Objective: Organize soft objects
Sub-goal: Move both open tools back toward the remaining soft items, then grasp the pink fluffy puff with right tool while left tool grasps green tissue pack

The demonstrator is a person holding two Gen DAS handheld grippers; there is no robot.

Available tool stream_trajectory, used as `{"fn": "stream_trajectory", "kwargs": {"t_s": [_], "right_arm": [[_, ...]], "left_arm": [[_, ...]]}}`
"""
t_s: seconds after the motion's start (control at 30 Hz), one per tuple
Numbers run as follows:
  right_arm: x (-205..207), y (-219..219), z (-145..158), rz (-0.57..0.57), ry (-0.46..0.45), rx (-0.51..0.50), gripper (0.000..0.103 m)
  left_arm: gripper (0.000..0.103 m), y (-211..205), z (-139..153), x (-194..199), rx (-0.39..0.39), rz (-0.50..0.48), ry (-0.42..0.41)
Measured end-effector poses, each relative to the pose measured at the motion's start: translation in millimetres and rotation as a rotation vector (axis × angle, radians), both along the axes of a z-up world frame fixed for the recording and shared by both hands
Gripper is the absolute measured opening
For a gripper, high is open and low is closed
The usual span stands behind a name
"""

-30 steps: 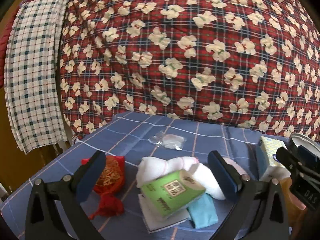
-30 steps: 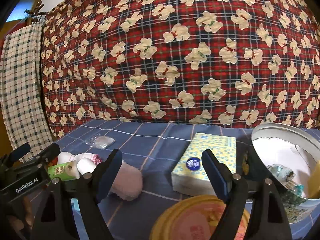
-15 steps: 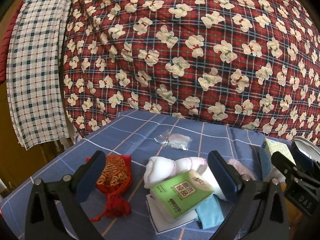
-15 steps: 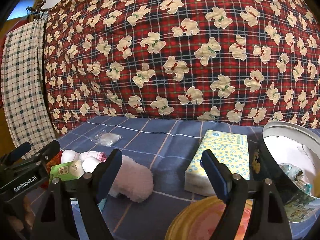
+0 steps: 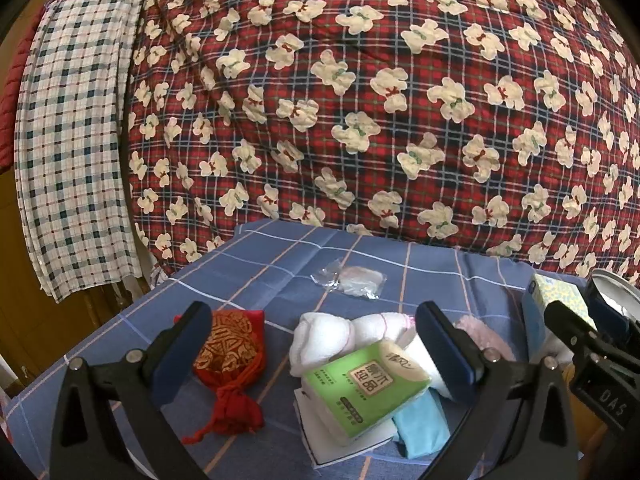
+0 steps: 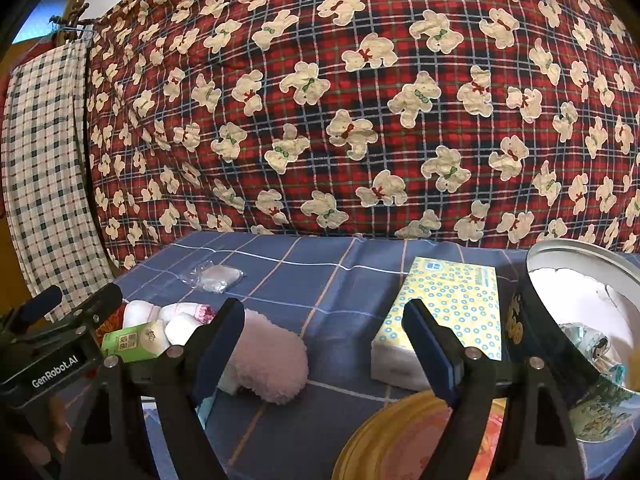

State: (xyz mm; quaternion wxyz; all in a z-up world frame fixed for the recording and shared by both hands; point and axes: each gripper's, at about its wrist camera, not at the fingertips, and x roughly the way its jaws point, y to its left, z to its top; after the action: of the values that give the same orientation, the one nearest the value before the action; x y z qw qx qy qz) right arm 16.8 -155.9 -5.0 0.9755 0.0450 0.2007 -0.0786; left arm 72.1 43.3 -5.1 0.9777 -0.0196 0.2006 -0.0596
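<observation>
- Both tongs, left (image 5: 316,354) and right (image 6: 324,344), gape wide, holding nothing.
- Green tissue pack (image 5: 366,390), white rolled socks (image 5: 320,338), fluffy pink sock (image 6: 270,366) lie unsorted on the blue-checked desk (image 6: 320,272) (sorting seemingly barely begun).

A home, likely a bedroom. A bear-print quilt (image 5: 380,112) hangs at the far side. A checked cloth (image 5: 72,152) hangs left of it, a blue plaid sheet (image 6: 320,280) covering the near surface.

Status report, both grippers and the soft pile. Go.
Left gripper open, empty. Right gripper open, empty. Green tissue pack lies atop white socks, untouched. Pink fluffy sock beside yellow tissue box; nothing blocking.
</observation>
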Motion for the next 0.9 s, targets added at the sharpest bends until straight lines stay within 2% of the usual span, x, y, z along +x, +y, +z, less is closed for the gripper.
{"fn": "stream_trajectory", "kwargs": {"t_s": [0.27,0.6,0.73,0.9], "right_arm": [[-1,1,1,0.007,-0.005,0.0,0.083],[4,6,-1,0.026,0.022,-0.012,0.083],[9,11,-3,0.046,0.05,-0.002,0.083],[18,23,-7,0.104,0.09,-0.003,0.083]], "left_arm": [[0.103,-1,0,-1,0.011,0.0,-0.002],[0.103,6,-3,1,-0.014,0.023,0.017],[0.103,23,-3,4,0.006,0.073,0.028],[0.103,51,-6,10,-0.024,0.137,0.065]]}}
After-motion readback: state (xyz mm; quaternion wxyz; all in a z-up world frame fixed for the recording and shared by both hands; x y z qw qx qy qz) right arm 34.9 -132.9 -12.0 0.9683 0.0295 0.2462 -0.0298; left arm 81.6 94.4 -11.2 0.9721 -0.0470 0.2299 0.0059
